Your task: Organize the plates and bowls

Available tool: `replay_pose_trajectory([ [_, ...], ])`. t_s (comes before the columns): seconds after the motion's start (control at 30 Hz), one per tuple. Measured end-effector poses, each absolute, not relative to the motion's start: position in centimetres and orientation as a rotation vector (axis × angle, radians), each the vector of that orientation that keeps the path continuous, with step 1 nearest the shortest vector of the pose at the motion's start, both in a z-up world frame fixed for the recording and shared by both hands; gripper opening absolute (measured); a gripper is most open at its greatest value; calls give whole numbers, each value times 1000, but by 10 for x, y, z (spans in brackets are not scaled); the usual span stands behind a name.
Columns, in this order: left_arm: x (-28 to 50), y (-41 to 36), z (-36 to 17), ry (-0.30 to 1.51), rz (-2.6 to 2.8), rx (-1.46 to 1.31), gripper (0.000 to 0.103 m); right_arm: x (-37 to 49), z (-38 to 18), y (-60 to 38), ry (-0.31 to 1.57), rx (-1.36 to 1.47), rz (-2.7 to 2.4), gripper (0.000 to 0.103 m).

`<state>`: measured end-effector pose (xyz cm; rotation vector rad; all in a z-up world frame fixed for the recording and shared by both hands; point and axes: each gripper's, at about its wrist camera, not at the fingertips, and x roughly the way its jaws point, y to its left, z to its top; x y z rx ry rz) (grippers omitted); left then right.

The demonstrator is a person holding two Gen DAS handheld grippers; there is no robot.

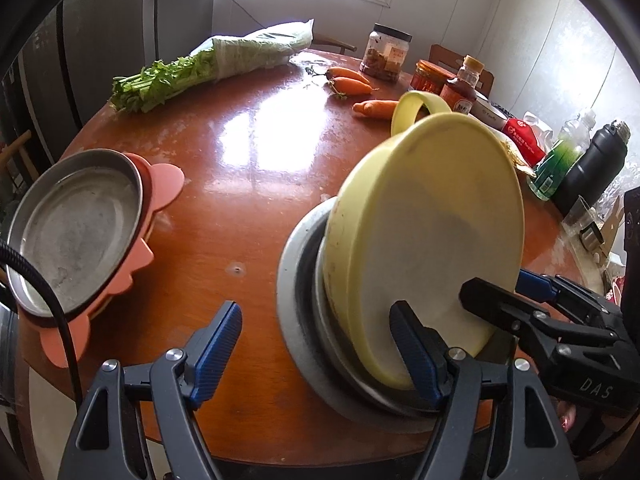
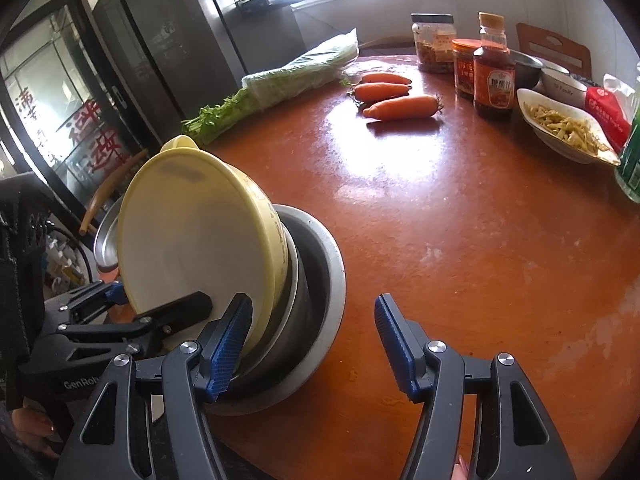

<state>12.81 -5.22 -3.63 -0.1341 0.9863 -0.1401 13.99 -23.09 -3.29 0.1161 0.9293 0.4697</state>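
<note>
Round and reddish-brown, the wooden table [image 1: 248, 184] carries all the work, with a bright window behind it.

The yellow bowl [image 1: 424, 232] is at the near edge, tipped steeply on its side, mouth towards you and looped handle at twelve o'clock. Its base leans into the nested steel bowls [image 1: 296, 280], so it is not yet seated.

Your left gripper [image 1: 316, 352] is open. One finger lies across the bowl's mouth at about seven o'clock on the rim and the other stands clear outside it, so nothing is pinched. Your right gripper [image 2: 314, 344] is open as well, its near finger at the rim around five o'clock and the far one over bare wood. I cannot tell whether either inner finger is propping the bowl.

I judge the step in hand to be stacking the yellow bowl into the steel ones. The next move calls for tipping it level and letting it slide down squarely. Watch that it does not roll off towards you.

Out at nine o'clock, a steel plate [image 1: 76, 224] rests on a pink tray [image 1: 168, 176], which looks like the other pile. Carrots [image 2: 400, 108] and celery [image 1: 160, 80] lie well apart at twelve.
</note>
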Motion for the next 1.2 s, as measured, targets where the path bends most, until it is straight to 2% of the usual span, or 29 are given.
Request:
replay_pose_trajectory([
  [0.17, 129, -55, -38, 987, -140, -131, 75, 140, -38, -226, 948, 137, 504, 65],
  [0.27, 130, -53, -39, 991, -151, -146, 74, 141, -41, -226, 960, 163, 519, 60],
  [0.33, 130, -55, -39, 990, -177, -155, 64, 140, -42, -225, 964, 189, 541, 54],
  [0.4, 129, -58, -37, 986, -200, -152, 55, 140, -41, -224, 960, 180, 538, 54],
  [1.2, 130, -63, -25, 975, -177, -136, 56, 144, -31, -228, 936, 177, 542, 51],
])
